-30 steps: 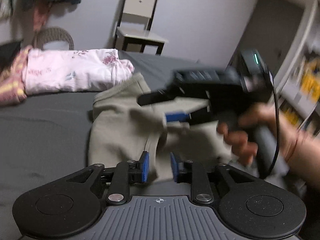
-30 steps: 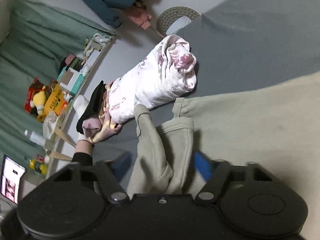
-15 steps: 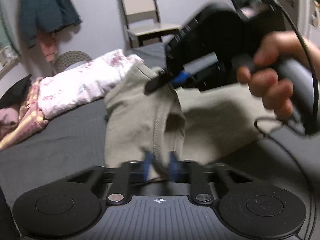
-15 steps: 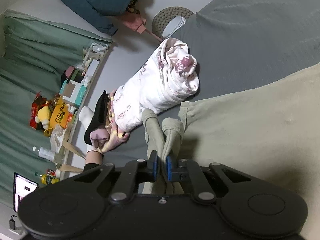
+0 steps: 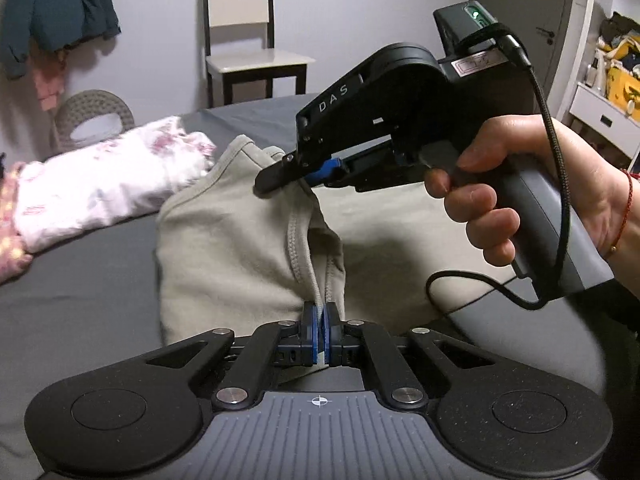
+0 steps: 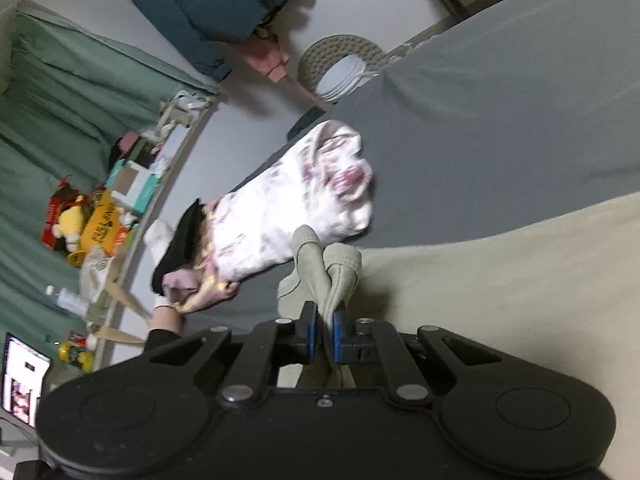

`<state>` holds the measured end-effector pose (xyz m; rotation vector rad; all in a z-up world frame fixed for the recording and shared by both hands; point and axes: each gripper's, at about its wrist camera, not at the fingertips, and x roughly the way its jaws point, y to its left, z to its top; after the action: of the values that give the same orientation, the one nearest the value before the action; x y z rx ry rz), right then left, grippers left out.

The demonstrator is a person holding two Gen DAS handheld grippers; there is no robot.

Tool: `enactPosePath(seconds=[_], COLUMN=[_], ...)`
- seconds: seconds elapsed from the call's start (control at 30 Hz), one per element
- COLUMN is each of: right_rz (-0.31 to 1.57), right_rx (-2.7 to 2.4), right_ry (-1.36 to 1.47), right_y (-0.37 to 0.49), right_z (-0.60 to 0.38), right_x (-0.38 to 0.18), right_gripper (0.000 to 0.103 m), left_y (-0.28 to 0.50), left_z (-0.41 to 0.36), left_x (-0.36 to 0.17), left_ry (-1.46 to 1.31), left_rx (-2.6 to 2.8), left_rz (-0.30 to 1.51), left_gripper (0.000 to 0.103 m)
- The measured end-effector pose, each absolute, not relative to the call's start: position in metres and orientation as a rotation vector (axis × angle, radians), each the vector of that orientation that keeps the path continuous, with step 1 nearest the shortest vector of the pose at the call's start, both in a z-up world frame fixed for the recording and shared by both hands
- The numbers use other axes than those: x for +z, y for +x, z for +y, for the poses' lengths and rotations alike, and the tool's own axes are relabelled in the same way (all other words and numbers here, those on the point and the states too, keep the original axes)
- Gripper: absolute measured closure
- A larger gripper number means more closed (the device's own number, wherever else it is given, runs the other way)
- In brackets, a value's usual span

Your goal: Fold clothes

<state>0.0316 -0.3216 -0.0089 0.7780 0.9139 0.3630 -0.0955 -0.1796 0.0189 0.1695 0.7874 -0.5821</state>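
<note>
A beige garment lies on the grey bed, one edge lifted off the sheet. My left gripper is shut on a stitched hem of it at the bottom of the left wrist view. The right gripper, held by a hand, is shut on the same edge higher up and further back. In the right wrist view my right gripper pinches a bunched fold of the beige garment, which spreads away to the right.
A folded white floral garment and other folded clothes lie at the bed's left side. A chair and a woven basket stand behind the bed. Shelves with clutter line the green curtain.
Both grippers went from open to shut on the beige garment's edge. They then lifted it, the right one rising above and behind the left.
</note>
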Motion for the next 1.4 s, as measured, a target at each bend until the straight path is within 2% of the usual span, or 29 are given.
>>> enactPosePath(seconds=[0.37, 0.53, 0.67, 0.7, 0.73, 0.77, 0.8, 0.83, 0.87, 0.9, 0.97, 1.17, 1.33, 1.4], right_rz=[0.989, 0.964, 0.945, 0.948, 0.953, 0.96, 0.966, 0.97, 0.971, 0.973, 0.982, 0.988, 0.926, 0.903], right_rx=[0.257, 0.277, 0.254, 0.252, 0.247, 0.24, 0.237, 0.237, 0.247, 0.258, 0.271, 0.3, 0.294, 0.292], right_ry=[0.77, 0.756, 0.757, 0.771, 0.781, 0.788, 0.797, 0.807, 0.817, 0.813, 0.782, 0.75, 0.788, 0.79], right_y=[0.033, 0.031, 0.032, 0.033, 0.034, 0.035, 0.035, 0.034, 0.033, 0.03, 0.025, -0.001, -0.011, -0.01], right_z=[-0.342, -0.342, -0.346, -0.347, -0.348, -0.349, -0.35, -0.351, -0.353, -0.353, -0.352, -0.35, -0.348, -0.347], right_x=[-0.041, -0.03, -0.028, -0.03, -0.032, -0.034, -0.036, -0.038, -0.038, -0.037, -0.033, -0.031, -0.039, -0.039], right_gripper=[0.094, 0.094, 0.094, 0.094, 0.094, 0.091, 0.083, 0.075, 0.063, 0.056, 0.046, 0.045, 0.045, 0.048], left_y=[-0.105, -0.114, -0.12, -0.122, -0.123, -0.124, -0.124, -0.124, -0.12, -0.119, -0.116, -0.117, -0.109, -0.106], left_z=[-0.191, -0.183, -0.163, -0.157, -0.151, -0.145, -0.14, -0.136, -0.134, -0.132, -0.131, -0.144, -0.145, -0.146], left_x=[-0.015, 0.001, 0.012, 0.014, 0.015, 0.016, 0.016, 0.016, 0.015, 0.015, 0.012, -0.007, -0.01, -0.012], left_ry=[0.152, 0.131, 0.103, 0.105, 0.119, 0.134, 0.159, 0.185, 0.209, 0.239, 0.307, 0.542, 0.473, 0.467], left_rx=[-0.59, -0.593, -0.624, -0.623, -0.612, -0.6, -0.585, -0.569, -0.555, -0.544, -0.522, -0.399, -0.372, -0.342], left_rz=[0.844, 0.82, 0.812, 0.797, 0.776, 0.753, 0.731, 0.709, 0.696, 0.69, 0.683, 0.66, 0.662, 0.645], left_gripper=[0.1, 0.098, 0.085, 0.076, 0.063, 0.055, 0.041, 0.036, 0.036, 0.036, 0.036, 0.036, 0.036, 0.036])
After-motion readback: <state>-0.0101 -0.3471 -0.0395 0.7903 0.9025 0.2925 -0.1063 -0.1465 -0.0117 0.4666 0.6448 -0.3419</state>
